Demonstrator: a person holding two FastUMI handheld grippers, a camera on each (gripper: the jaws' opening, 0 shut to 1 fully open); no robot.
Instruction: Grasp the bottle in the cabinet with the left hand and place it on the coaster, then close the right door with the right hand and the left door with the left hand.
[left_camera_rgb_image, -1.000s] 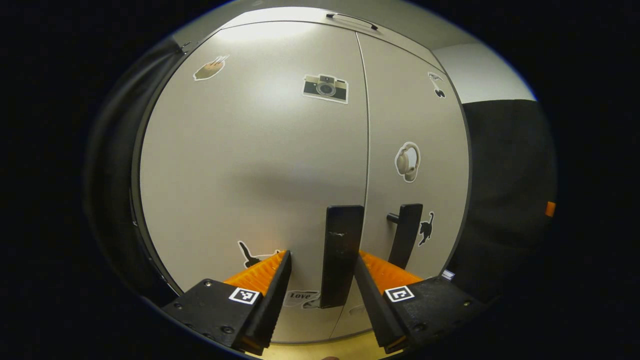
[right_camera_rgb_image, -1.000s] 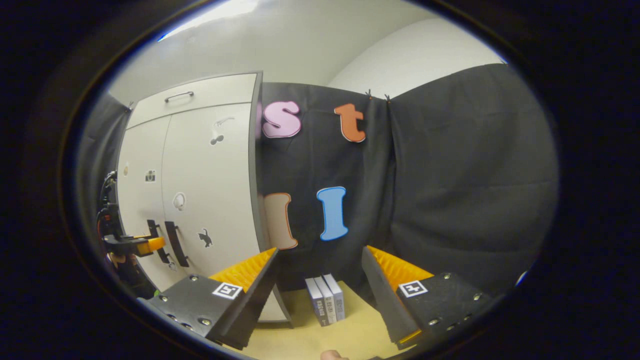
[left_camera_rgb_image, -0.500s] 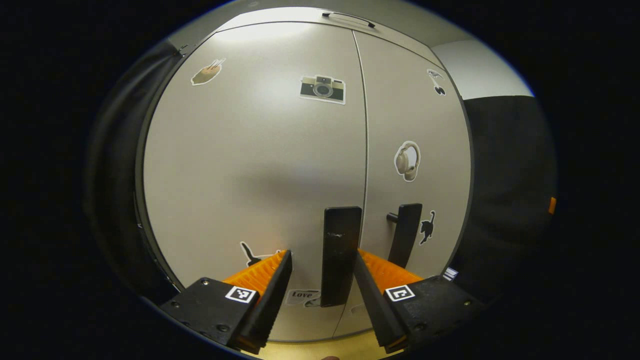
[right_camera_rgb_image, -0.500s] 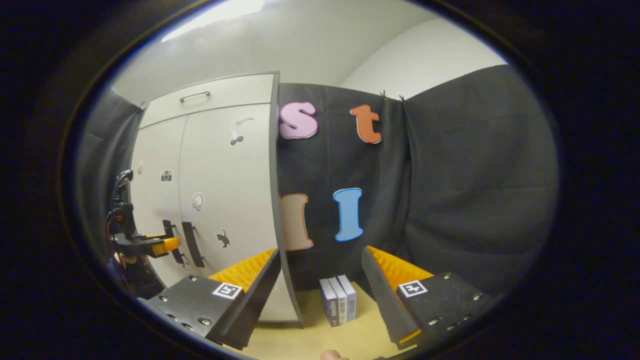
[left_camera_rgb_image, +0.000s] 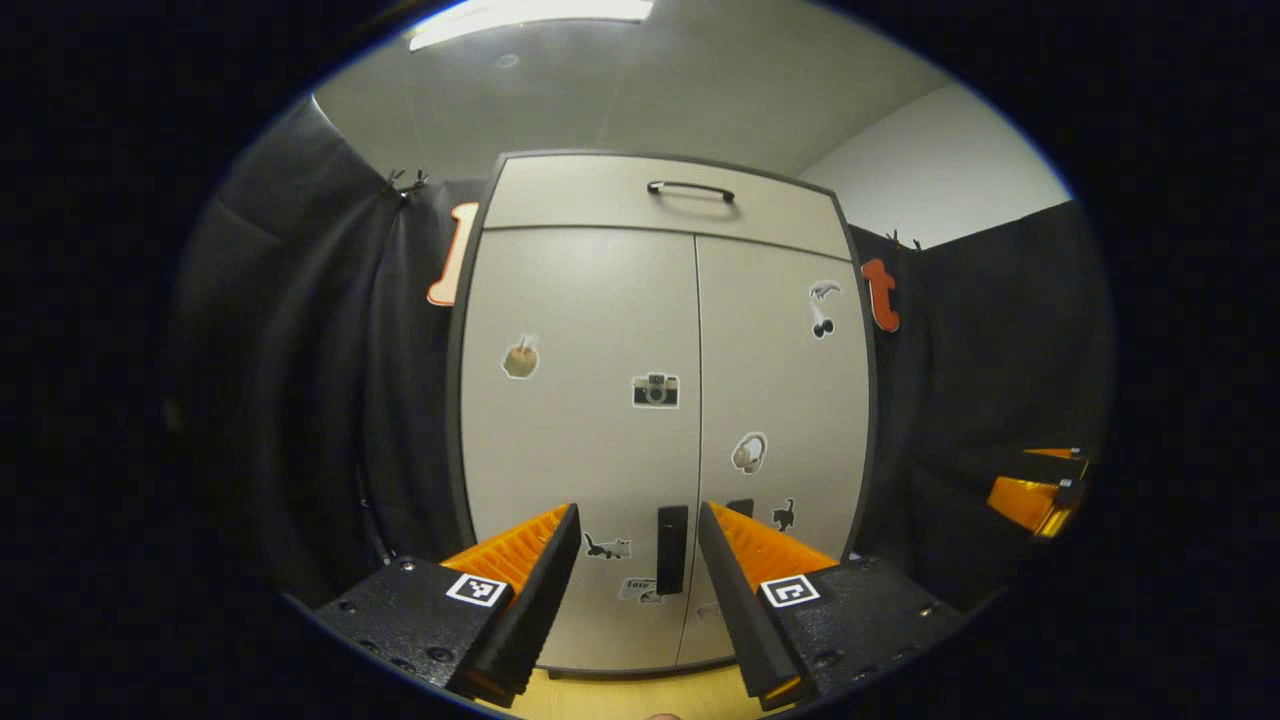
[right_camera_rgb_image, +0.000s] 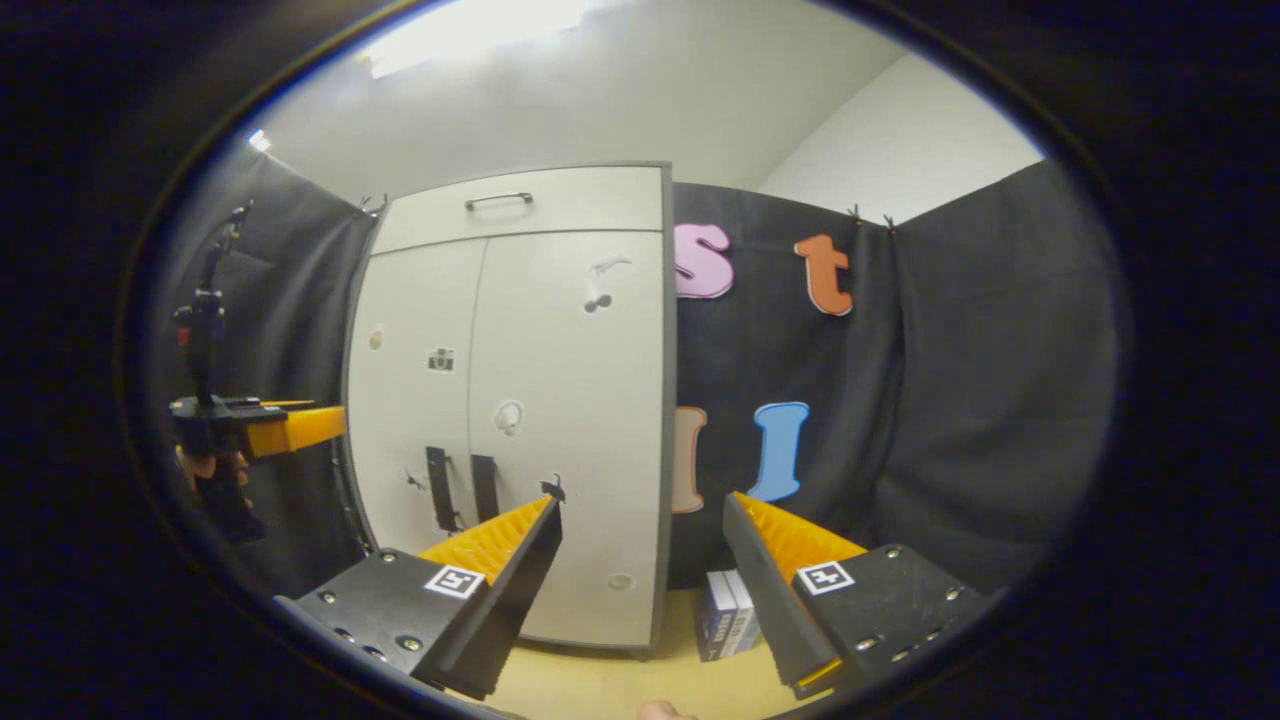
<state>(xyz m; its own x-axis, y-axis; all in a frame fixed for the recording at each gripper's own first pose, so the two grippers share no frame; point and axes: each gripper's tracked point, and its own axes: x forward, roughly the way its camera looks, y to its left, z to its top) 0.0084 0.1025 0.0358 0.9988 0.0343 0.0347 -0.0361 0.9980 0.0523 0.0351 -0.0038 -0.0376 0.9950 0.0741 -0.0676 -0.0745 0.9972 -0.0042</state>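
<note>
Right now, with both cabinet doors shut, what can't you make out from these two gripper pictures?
- Cabinet interior, both views: the shut doors hide it.
- Right door handle, left gripper view: mostly behind the left gripper finger.
- Small books, right gripper view: partly hidden by the right gripper finger; covers too small to tell.
- Door stickers, right gripper view: too small for detail.
- Bottle and coaster: where they are cannot be told from these pictures.

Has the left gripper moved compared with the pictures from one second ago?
Yes. The left gripper has backed away from the cabinet: the left door's handle, earlier large between its fingers, now looks small and farther off.
</note>
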